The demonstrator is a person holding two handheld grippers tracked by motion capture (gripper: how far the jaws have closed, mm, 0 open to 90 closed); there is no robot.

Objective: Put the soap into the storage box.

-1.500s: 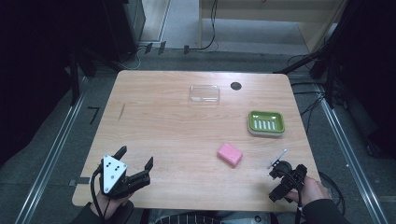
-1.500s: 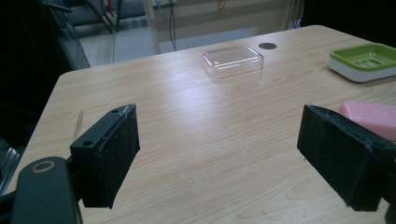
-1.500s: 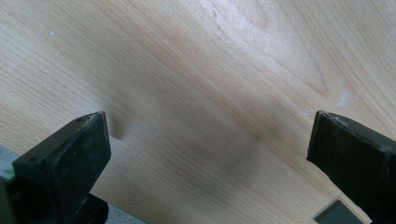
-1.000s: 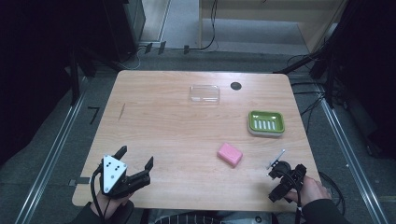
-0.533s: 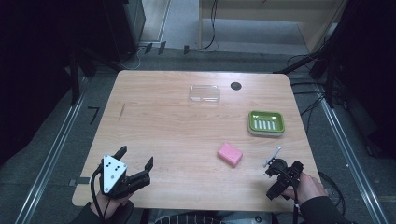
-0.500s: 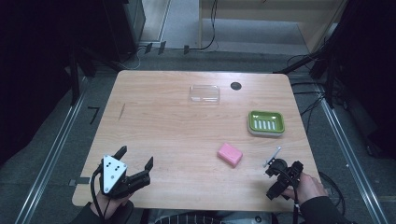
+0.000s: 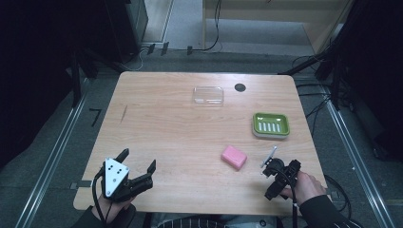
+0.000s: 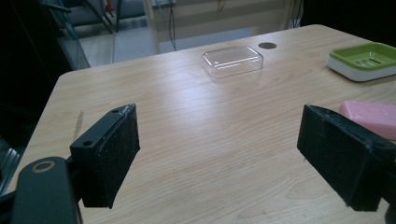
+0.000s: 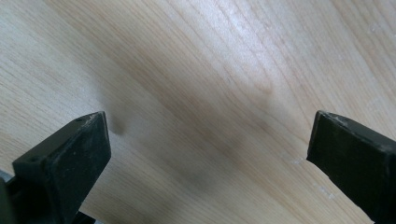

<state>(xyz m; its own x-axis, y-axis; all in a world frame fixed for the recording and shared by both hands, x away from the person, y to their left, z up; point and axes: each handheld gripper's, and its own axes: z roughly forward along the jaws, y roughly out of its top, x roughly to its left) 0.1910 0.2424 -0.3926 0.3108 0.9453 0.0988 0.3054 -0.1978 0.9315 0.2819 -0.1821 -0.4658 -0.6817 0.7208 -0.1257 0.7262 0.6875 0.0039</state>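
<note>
**Both tools wide open, pink soap bar lying free on the table**

The person holds the right tool point(image 7: 280, 174) low over the near right corner of the table point(image 7: 161, 123), its jaws spread wide with bare wood grain between them in the right gripper view. The pink soap bar point(image 7: 234, 157) lies flat on the table just to the left of that tool, near it but not touching, and nothing grips it. Beyond the bar, toward the right edge, sits the green soap dish point(image 7: 270, 125), well clear of the bar. A clear plastic lid point(image 7: 208, 95) rests farther back near the middle, with a small dark round hole point(image 7: 240, 87) in the tabletop just beside it. The left tool point(image 7: 138, 171) hovers at the near left corner, its jaws also wide apart and holding nothing; from the left gripper view the bar peeks out past the right-hand jaw.
</note>
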